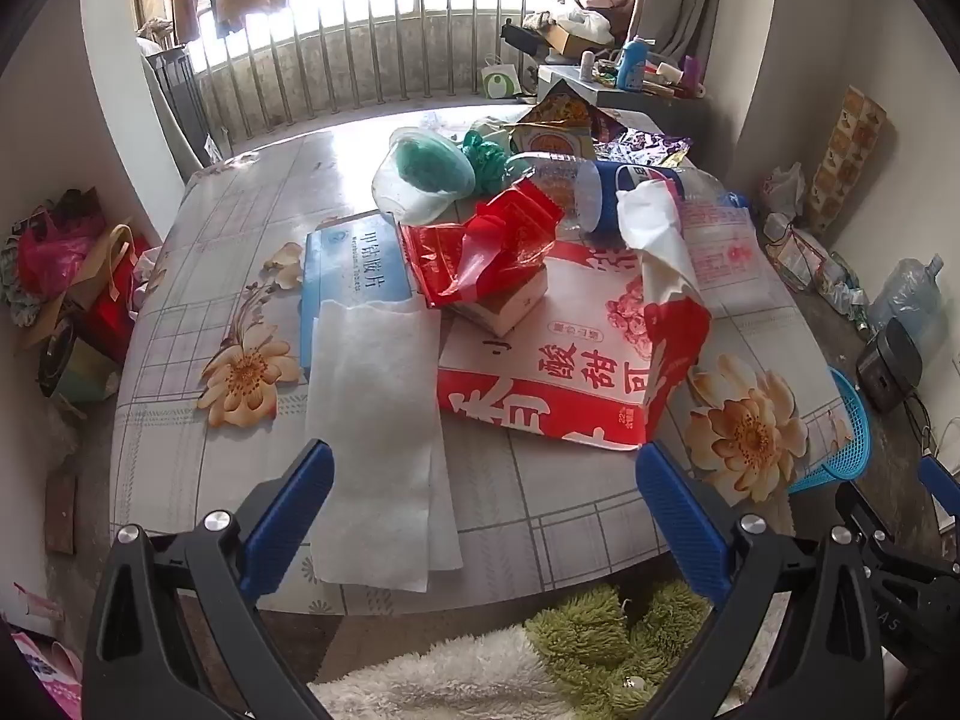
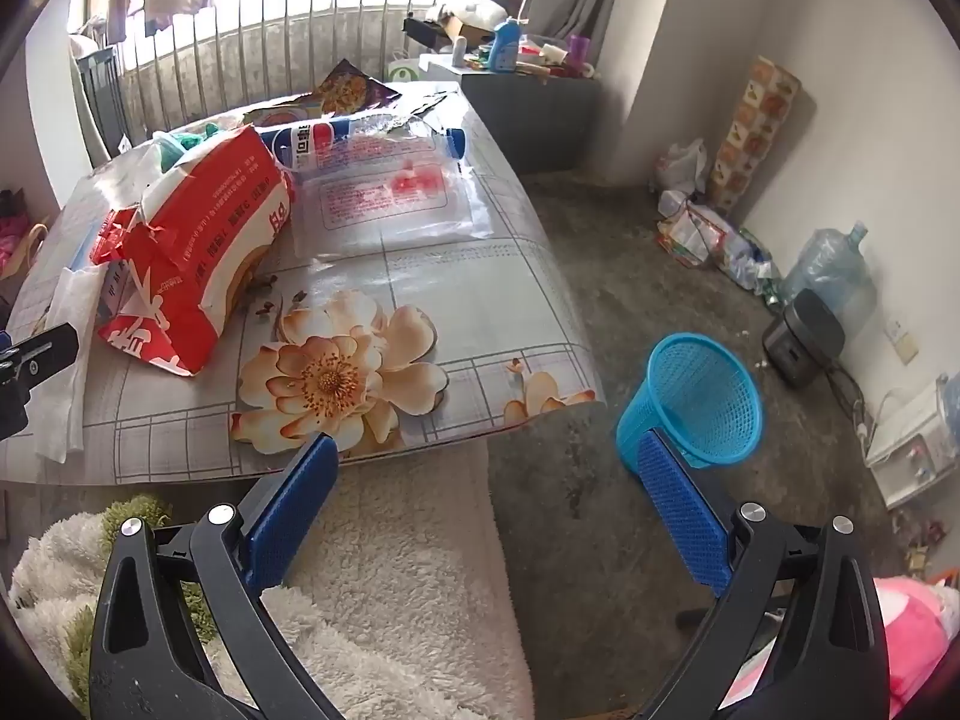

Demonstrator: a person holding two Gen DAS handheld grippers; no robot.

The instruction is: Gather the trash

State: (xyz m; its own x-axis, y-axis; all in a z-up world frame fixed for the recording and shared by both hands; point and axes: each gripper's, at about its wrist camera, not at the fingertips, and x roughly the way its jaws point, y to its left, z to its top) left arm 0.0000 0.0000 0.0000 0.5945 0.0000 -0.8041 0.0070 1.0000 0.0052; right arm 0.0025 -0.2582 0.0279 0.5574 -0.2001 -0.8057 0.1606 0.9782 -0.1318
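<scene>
Trash lies on a flowered table point(image 1: 180, 360). A white paper towel point(image 1: 375, 432) sits near the front edge, just beyond my left gripper point(image 1: 483, 462), which is open and empty. Behind it are a blue box point(image 1: 351, 276), a red and white bag point(image 1: 558, 372), a red wrapper point(image 1: 486, 240), a crumpled tissue point(image 1: 654, 234), a plastic bottle point(image 1: 624, 186) and a clear bowl point(image 1: 420, 174). My right gripper point(image 2: 486, 456) is open and empty, above the table's front right corner. A blue mesh basket point(image 2: 696, 402) stands on the floor beside its right finger.
A fluffy white and green cloth point(image 2: 390, 588) lies below both grippers. A water jug point(image 2: 834, 270), a dark appliance point(image 2: 804, 342) and bags point(image 2: 696, 228) line the right wall. Bags and boxes point(image 1: 66, 300) crowd the floor left of the table. A railing point(image 1: 372, 54) runs behind.
</scene>
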